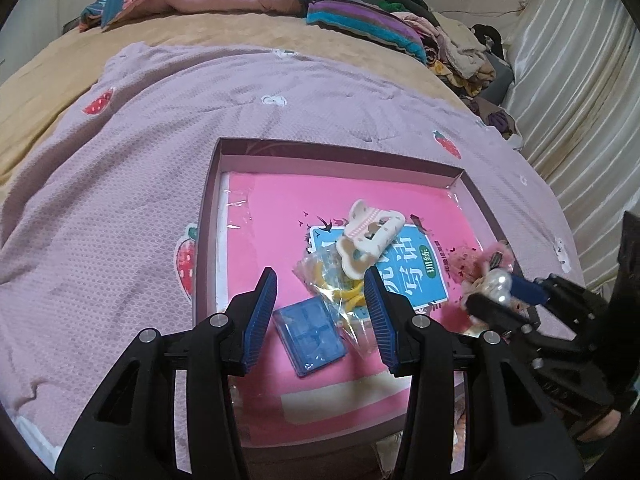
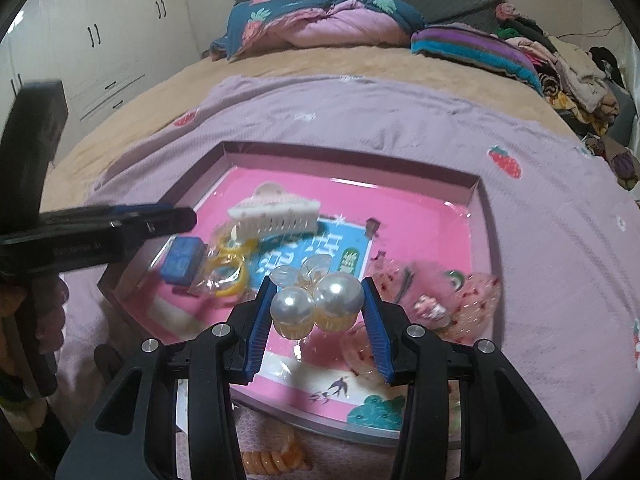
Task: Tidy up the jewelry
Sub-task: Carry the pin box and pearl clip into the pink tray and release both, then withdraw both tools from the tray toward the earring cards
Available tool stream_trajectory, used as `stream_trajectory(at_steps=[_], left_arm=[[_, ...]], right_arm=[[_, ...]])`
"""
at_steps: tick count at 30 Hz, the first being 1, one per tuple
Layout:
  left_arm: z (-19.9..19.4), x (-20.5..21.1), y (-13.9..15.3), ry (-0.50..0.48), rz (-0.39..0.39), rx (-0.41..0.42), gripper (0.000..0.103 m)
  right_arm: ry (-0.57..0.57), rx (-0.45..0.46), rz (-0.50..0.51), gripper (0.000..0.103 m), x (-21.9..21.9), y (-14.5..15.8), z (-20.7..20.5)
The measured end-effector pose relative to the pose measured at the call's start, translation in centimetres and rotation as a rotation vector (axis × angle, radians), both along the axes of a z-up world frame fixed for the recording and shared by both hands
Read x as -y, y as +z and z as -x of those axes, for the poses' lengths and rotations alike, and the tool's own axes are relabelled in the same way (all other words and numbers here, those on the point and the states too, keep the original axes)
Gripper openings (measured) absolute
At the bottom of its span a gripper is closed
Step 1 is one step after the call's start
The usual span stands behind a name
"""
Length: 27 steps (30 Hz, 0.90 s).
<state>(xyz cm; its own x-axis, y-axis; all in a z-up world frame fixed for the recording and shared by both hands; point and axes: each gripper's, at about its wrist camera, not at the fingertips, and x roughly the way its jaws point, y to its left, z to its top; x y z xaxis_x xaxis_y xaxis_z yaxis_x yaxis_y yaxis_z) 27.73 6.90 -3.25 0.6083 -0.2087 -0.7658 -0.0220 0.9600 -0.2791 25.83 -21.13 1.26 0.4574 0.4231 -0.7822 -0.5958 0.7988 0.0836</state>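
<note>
A shallow pink-lined box (image 1: 216, 184) lies on the bed. In it are a white hair claw (image 1: 370, 240), a bag of yellow rings (image 1: 340, 288) and a small blue case (image 1: 312, 334). My left gripper (image 1: 320, 316) is open and empty, low over the blue case and the bag. My right gripper (image 2: 318, 312) is shut on a pearl hair clip (image 2: 316, 304) with two large pearls, held above the box's near right part. The same clip shows in the left wrist view (image 1: 498, 284). Pink fluffy hair ties (image 2: 452, 292) lie in the box's right side.
The box rests on a lilac strawberry blanket (image 1: 140, 160) over a tan bedspread. An orange spiral hair tie (image 2: 272, 460) lies in front of the box. Folded quilts (image 2: 320, 24) and piled clothes (image 2: 572, 68) sit at the far end. White cupboards (image 2: 100, 40) stand at the left.
</note>
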Motion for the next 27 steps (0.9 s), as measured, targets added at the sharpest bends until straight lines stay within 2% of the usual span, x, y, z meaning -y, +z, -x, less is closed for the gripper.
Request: stream_trajectory(at_steps=[9,11,15,19,27], left_arm=[[1.0,-0.5,1.2,0.016,0.000,0.021,0.040],[1.4,-0.6,1.4,0.022,0.001,0.024,0.041],[2.1,-0.6,2.1,0.031,-0.001,0.031,0.042],[3.2,-0.5,3.2,0.038,-0.017,0.046,0.047],[5.5,-0.7,5.8,0.058,-0.022,0.095,0.052]], right_arm=[[0.005,-0.057,0.004,0.043,-0.4,-1.5,0.7],[0.004,-0.059,-0.004,0.056,-0.1,-1.3,1.0],[-0.004,-0.036,-0.022,0.063,0.5,-0.2,1.7],[-0.036,-0.004,-0.057,0.078,1.8,1.5,2.2],[-0.128,0.104,-0.127,0.095,5.0,6.2,2.6]])
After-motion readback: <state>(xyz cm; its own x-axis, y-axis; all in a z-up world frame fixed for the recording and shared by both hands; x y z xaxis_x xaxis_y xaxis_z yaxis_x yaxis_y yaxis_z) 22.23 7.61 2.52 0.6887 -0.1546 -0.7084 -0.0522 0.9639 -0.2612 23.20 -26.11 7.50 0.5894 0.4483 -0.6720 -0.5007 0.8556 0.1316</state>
